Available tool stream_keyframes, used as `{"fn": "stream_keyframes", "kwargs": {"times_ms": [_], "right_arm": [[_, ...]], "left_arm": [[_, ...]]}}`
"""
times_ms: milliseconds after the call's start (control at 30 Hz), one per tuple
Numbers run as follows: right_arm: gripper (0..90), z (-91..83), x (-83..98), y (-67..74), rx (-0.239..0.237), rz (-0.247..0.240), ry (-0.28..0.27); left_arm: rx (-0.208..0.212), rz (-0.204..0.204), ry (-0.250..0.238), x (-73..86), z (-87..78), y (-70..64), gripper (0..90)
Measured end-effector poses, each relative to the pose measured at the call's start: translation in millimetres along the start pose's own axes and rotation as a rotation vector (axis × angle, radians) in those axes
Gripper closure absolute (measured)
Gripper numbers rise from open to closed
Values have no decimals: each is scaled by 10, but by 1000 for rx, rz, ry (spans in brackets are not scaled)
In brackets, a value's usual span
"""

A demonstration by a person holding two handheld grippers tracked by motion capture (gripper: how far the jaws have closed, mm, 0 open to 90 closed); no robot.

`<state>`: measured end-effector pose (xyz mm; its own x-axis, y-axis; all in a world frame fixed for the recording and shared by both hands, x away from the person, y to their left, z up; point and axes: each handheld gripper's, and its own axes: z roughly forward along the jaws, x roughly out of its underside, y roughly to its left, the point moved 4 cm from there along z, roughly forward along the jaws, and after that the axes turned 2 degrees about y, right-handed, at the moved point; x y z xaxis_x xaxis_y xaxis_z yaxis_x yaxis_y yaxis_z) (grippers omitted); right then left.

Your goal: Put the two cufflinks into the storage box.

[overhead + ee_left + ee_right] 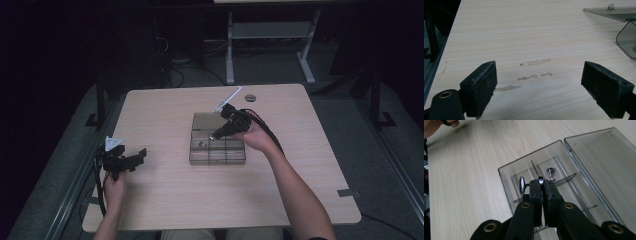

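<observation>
Black jaws of the right gripper rise closest to the lens in the right gripper view, pressed together on a small metal screw — its round head juts out to the left of the jaw tips and a bright bit of its shank glints at the top of the seam between the pads. Below the tips sits a clear plastic box with thin dividers, its lid swung open and lying flat beside it. A second screw stands head-down in one of the far compartments, well apart from the held one.

From the high view, the right gripper hangs over the box near the middle of the wooden table, the person's right hand wrapped around its body and the cable trailing back along the forearm. A small bright speck lies in the box just beside the gripper's tip.

At the table's left edge the left gripper is held low in the left hand, well apart from the box. Its own view shows the two pads spread wide with nothing between them — bare tabletop with a few pale scuff marks, and a corner of the box at the upper right.
</observation>
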<state>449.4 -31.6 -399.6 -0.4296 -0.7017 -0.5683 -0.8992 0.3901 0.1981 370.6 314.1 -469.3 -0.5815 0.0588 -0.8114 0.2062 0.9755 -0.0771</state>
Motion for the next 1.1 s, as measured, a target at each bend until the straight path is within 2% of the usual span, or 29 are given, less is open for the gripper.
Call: {"fn": "stream_keyframes", "kwargs": {"times_ms": [100, 467, 1100], "right_arm": [[861, 17, -51, -4, -6, 1, -13], [860, 172, -158, -31, -5, 6, 20], [860, 491, -162, -149, -4, 48, 67]], "left_arm": [[1, -2, 1, 2, 3, 1, 128], [0, 0, 0, -1, -1, 4, 128], [4, -1, -2, -2, 0, -2, 128]]}}
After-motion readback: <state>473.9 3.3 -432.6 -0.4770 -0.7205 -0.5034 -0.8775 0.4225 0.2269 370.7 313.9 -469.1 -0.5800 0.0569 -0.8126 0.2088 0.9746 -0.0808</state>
